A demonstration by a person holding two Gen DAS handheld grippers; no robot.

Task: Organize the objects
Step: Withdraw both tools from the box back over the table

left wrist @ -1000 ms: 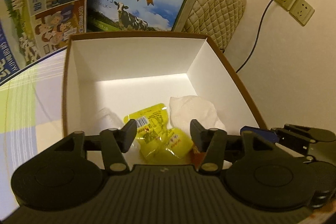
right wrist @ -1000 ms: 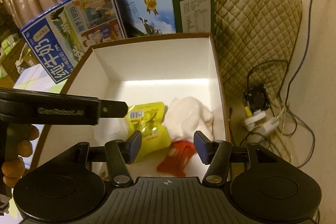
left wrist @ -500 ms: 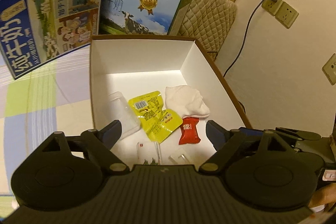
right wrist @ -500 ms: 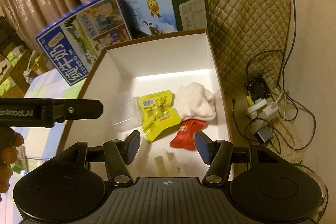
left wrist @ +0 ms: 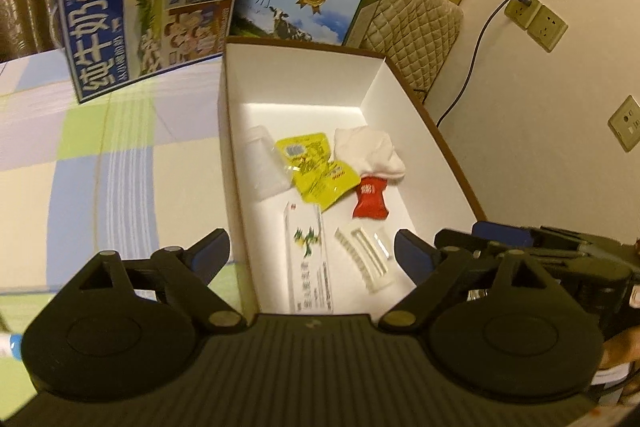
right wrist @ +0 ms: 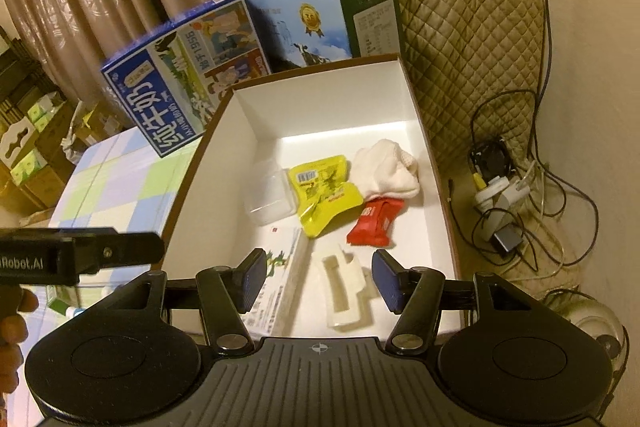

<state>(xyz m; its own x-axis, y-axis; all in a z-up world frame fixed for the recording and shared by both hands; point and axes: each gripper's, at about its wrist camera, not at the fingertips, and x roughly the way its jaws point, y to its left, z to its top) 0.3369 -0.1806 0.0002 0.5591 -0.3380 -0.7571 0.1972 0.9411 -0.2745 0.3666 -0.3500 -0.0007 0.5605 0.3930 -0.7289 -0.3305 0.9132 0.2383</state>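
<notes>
Both claws have drawn back from the box [left wrist: 432, 131]. The left claw [left wrist: 312, 253] has spread from narrow to wide; more of the box floor shows, with a white carton [left wrist: 310, 267] and clear blister strip [left wrist: 366, 253] near 6 o'clock.

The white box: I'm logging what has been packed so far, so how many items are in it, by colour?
In the white cardboard box with a brown rim:
Yellow: 1, crinkled yellow snack pouch
Red: 1, small red wrapped packet
White: 3, bunched white cloth, flat white carton with green print, white plastic strip pack
Clear: 1, clear plastic container
Total: 6
</notes>
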